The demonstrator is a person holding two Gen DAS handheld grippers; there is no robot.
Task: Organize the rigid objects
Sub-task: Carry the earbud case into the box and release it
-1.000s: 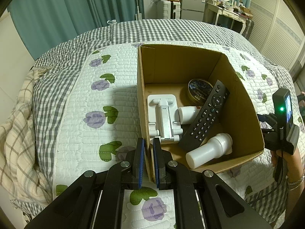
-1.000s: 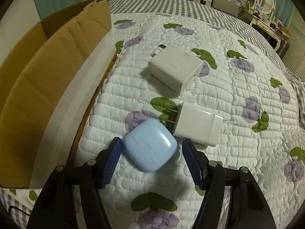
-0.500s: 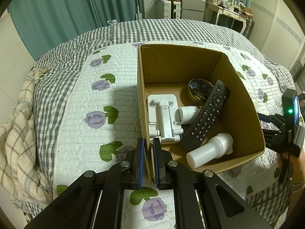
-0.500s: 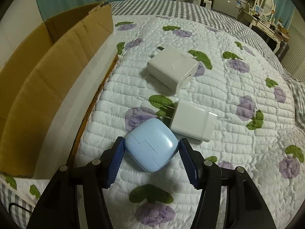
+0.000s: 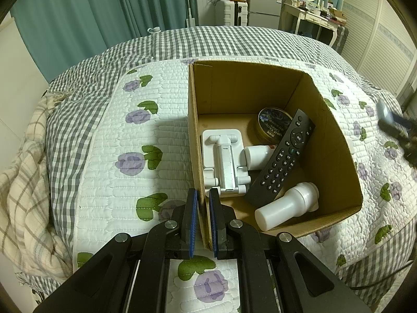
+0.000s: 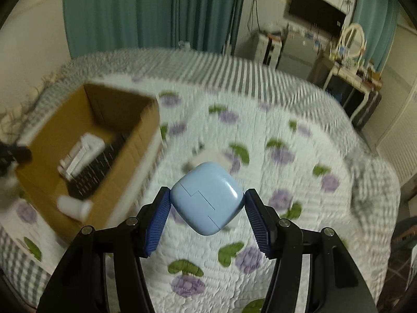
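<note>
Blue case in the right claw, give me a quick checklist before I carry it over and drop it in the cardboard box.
1. Grip on the blue case: right claw has a pad on each side, case lifted off the quilt. Ok.
2. Box held steady: left claw is shut on the near wall of the cardboard box. Ok.
3. Box open on top: no flap over it. Ok.
4. Room inside: the phone stand, remote, round tin and white bottle cover much of the floor; bare cardboard shows at the back. Ok.
5. Path from case to box: right wrist view is blurred. Cannot tell.
</note>
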